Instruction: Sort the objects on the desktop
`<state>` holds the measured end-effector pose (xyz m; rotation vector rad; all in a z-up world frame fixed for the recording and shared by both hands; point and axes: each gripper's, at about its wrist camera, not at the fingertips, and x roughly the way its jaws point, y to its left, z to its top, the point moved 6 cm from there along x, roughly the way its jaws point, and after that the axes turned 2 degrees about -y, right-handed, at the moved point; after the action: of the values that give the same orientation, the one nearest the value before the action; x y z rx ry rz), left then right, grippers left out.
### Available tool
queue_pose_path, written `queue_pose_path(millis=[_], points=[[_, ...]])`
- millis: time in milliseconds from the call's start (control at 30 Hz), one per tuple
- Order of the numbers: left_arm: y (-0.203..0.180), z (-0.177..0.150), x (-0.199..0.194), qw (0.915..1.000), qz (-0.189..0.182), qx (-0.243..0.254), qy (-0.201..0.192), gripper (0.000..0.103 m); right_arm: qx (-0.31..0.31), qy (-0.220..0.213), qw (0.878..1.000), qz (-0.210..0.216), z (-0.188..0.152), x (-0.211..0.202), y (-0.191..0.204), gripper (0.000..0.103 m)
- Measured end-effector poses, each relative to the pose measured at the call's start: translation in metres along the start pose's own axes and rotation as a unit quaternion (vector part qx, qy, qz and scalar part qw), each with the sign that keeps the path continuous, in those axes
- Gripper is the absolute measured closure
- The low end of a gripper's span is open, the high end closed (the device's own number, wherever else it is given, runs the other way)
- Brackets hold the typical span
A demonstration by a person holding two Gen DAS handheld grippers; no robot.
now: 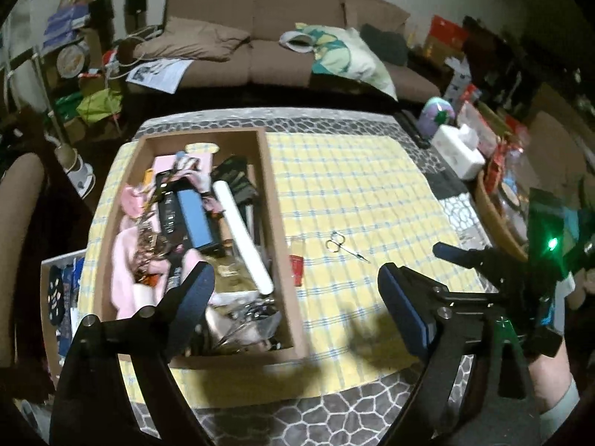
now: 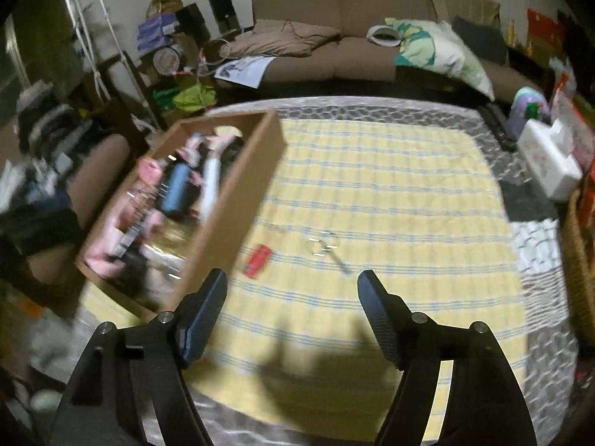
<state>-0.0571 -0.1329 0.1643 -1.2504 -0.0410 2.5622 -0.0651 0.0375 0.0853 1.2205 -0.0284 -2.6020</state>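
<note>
A brown cardboard box full of mixed items sits on the left of the yellow checked cloth; it also shows in the right wrist view. Small scissors and a red object lie on the cloth right of the box; the right wrist view shows the scissors and the red object, blurred. My left gripper is open and empty over the box's near right corner. My right gripper is open and empty above the cloth, short of the scissors; it shows at the right of the left view.
A white tissue box and a purple toy stand at the table's right edge beside a wicker basket. A brown sofa stands behind the table. A patterned grey cover shows at the near edge.
</note>
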Motion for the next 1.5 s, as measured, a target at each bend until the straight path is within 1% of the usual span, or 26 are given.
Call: queue_pose_path(millis=[67, 167, 267, 367, 433, 533, 600, 633, 667, 733, 767, 833, 867, 933, 1000, 1067, 1167, 1233, 1333, 1400, 1467, 1500], points=[[-0.012, 0.001, 0.011, 0.9998, -0.004, 0.018, 0.006, 0.015, -0.019, 0.004, 1.0, -0.019, -0.009, 0.008, -0.013, 0.028], [-0.028, 0.003, 0.035, 0.9988, 0.005, 0.042, 0.024, 0.015, -0.027, 0.016, 0.999, -0.032, -0.023, 0.027, -0.034, 0.028], [-0.044, -0.004, 0.058, 0.9986, 0.0, 0.042, 0.031, 0.015, -0.011, 0.031, 0.999, -0.041, -0.037, 0.047, -0.055, 0.028], [-0.063, -0.018, 0.082, 0.9984, -0.001, 0.041, 0.038, 0.014, 0.01, 0.045, 0.997, -0.056, -0.049, 0.064, -0.076, 0.028], [-0.07, -0.027, 0.098, 0.9984, -0.002, 0.034, 0.045, 0.015, 0.021, 0.048, 0.997, -0.053, -0.056, 0.071, -0.085, 0.028], [-0.08, -0.037, 0.111, 0.999, 0.0, 0.023, 0.037, 0.015, 0.014, 0.041, 0.997, -0.062, -0.062, 0.074, -0.094, 0.028], [-0.086, -0.044, 0.114, 0.9995, 0.006, 0.022, 0.022, 0.014, 0.018, 0.035, 0.996, -0.085, -0.067, 0.075, -0.105, 0.026], [-0.09, -0.049, 0.116, 0.9996, 0.014, 0.02, 0.014, 0.013, 0.029, 0.035, 0.995, -0.094, -0.07, 0.076, -0.113, 0.022], [-0.091, -0.054, 0.119, 0.9996, 0.021, 0.018, 0.011, 0.009, 0.048, 0.032, 0.993, -0.102, -0.075, 0.076, -0.124, 0.021], [-0.095, -0.066, 0.13, 0.9992, 0.033, 0.015, 0.013, 0.006, 0.065, 0.031, 0.991, -0.113, -0.084, 0.075, -0.137, 0.019], [-0.097, -0.074, 0.137, 0.9988, 0.042, 0.016, 0.018, 0.005, 0.064, 0.033, 0.99, -0.117, -0.088, 0.075, -0.142, 0.018], [-0.099, -0.084, 0.147, 0.998, 0.057, 0.017, 0.023, 0.004, 0.058, 0.038, 0.99, -0.122, -0.094, 0.076, -0.147, 0.015], [-0.101, -0.088, 0.151, 0.9977, 0.062, 0.015, 0.023, 0.002, 0.055, 0.034, 0.99, -0.124, -0.096, 0.074, -0.149, 0.014], [-0.101, -0.097, 0.161, 0.9971, 0.072, 0.0, 0.026, 0.0, 0.052, 0.029, 0.99, -0.124, -0.101, 0.07, -0.152, 0.008], [-0.1, -0.105, 0.169, 0.9964, 0.078, -0.01, 0.032, 0.0, 0.053, 0.025, 0.99, -0.126, -0.106, 0.067, -0.154, 0.006], [-0.101, -0.111, 0.177, 0.9949, 0.095, -0.007, 0.033, 0.0, 0.051, 0.022, 0.991, -0.125, -0.107, 0.067, -0.157, 0.005], [-0.101, -0.12, 0.19, 0.9944, 0.094, -0.012, 0.046, 0.0, 0.054, 0.017, 0.991, -0.122, -0.109, 0.067, -0.161, 0.003], [-0.1, -0.126, 0.195, 0.9938, 0.099, -0.016, 0.049, 0.0, 0.052, 0.014, 0.99, -0.128, -0.109, 0.066, -0.165, 0.003], [-0.101, -0.127, 0.196, 0.9935, 0.106, -0.018, 0.038, 0.0, 0.056, 0.007, 0.991, -0.12, -0.11, 0.066, -0.167, 0.0], [-0.1, -0.127, 0.197, 0.9934, 0.107, -0.029, 0.031, 0.0, 0.048, 0.008, 0.991, -0.128, -0.111, 0.067, -0.165, 0.0], [-0.098, -0.128, 0.195, 0.9933, 0.109, -0.036, 0.013, 0.0, 0.053, 0.008, 0.99, -0.13, -0.111, 0.068, -0.167, 0.0], [-0.098, -0.128, 0.196, 0.9933, 0.109, -0.038, 0.012, 0.0, 0.053, 0.008, 0.99, -0.13, -0.111, 0.068, -0.167, 0.0]])
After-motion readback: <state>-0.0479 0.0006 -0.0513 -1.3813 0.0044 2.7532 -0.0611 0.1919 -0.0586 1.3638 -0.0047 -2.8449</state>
